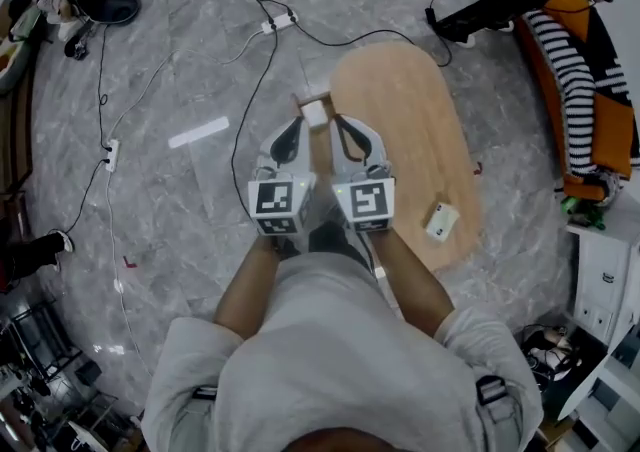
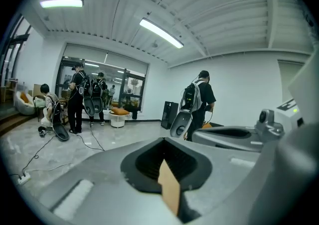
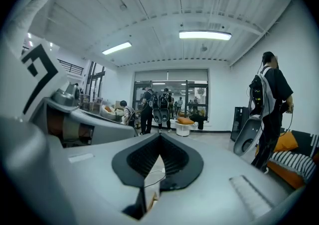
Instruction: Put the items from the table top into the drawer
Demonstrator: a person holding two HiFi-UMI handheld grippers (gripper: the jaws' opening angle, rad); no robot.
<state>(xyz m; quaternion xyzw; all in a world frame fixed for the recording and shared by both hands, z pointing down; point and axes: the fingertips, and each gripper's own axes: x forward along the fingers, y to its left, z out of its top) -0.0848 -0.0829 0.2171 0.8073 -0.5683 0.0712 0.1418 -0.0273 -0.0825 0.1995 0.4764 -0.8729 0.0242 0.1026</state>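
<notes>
white box [image 1: 441, 221] lies on the table top near the right-hand edge, a small flat block with rounded corners, well apart from both grippers. the table [image 1: 420, 110] is a long oval of pale, smooth wood. a small wooden-sided drawer [image 1: 313, 111] sticks out from the table's left edge with something pale in it, just ahead of the jaw tips.

the left gripper [image 1: 295, 127] [image 2: 164, 143] and right gripper [image 1: 340, 126] [image 3: 159, 138] are held side by side, low over the table's left edge. each one has its jaws pressed together at the tips with nothing gripped between them. only a sliver of wood or floor shows through the seam. their bodies are smooth grey plastic with ribbed black pads, and each carries a cube with black-and-white square markers.

the floor [image 1: 200, 60] is glossy grey marbled stone, crossed by thin black cables [image 1: 255, 90] and white power strips [image 1: 279, 21]. a cushion [image 1: 580, 70] striped in orange, black and white lies at the right, and a white cabinet [image 1: 600, 280] stands below it.

the gripper views show a white room with a ribbed ceiling, strip lights [image 3: 205, 35] and a glass front. several people [image 2: 79, 97] wearing backpacks stand there.
</notes>
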